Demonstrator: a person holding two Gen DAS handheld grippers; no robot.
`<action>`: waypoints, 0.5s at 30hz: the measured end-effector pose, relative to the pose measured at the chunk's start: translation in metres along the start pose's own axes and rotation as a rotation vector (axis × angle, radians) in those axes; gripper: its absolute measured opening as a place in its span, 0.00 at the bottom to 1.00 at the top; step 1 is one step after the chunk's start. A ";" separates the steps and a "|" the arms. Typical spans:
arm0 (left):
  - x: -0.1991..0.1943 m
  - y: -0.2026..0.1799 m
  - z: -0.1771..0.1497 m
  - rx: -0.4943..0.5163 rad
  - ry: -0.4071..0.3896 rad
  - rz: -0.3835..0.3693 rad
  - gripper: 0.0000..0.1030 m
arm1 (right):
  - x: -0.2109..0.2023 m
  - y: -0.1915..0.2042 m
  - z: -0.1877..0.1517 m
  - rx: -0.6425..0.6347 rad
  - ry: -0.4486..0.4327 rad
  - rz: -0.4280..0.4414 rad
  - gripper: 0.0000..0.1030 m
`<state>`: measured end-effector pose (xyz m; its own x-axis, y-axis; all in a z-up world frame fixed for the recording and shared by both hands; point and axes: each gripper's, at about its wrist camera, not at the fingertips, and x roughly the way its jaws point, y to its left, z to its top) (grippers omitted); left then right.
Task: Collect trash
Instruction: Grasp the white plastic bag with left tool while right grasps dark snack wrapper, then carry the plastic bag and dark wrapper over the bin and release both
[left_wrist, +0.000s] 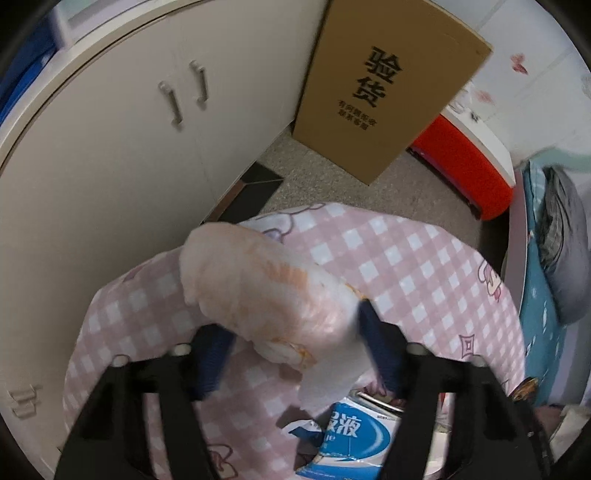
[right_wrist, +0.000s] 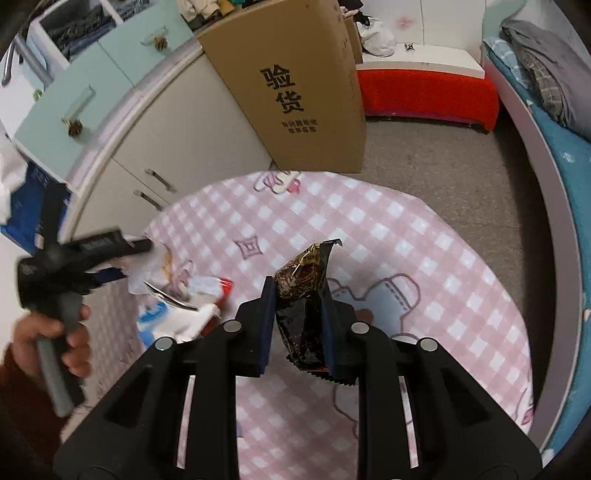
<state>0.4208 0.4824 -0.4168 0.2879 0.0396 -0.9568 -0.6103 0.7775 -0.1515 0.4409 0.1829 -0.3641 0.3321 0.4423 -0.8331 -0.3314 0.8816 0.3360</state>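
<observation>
My left gripper (left_wrist: 291, 332) is shut on a crumpled pale orange-and-white plastic wrapper (left_wrist: 266, 291) and holds it above the pink checked table (left_wrist: 406, 266). Below it lie a blue-and-white packet (left_wrist: 347, 439) and a metal-rimmed dish (left_wrist: 380, 402). My right gripper (right_wrist: 297, 317) is shut on a black and gold snack bag (right_wrist: 303, 306), lifted over the same table (right_wrist: 424, 258). In the right wrist view the left gripper (right_wrist: 125, 258) shows at the left, over a pile of wrappers (right_wrist: 192, 302).
A tall cardboard box (right_wrist: 295, 92) stands on the floor beyond the table, next to cream cabinets (left_wrist: 129, 147). A red bench (right_wrist: 424, 92) sits at the far wall. A bed with a blue cover (right_wrist: 561, 166) runs along the right.
</observation>
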 end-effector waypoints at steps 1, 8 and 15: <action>-0.002 -0.001 -0.001 0.018 -0.013 0.002 0.51 | -0.002 0.001 -0.001 0.003 -0.004 0.003 0.21; -0.056 -0.014 -0.015 0.088 -0.149 -0.007 0.42 | -0.034 -0.006 -0.007 0.037 -0.049 0.058 0.21; -0.138 -0.070 -0.054 0.175 -0.293 -0.039 0.42 | -0.095 -0.026 -0.016 0.037 -0.117 0.087 0.21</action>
<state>0.3838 0.3887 -0.2879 0.5238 0.1662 -0.8355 -0.4660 0.8770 -0.1176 0.4041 0.1154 -0.3010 0.4050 0.5316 -0.7439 -0.3313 0.8437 0.4225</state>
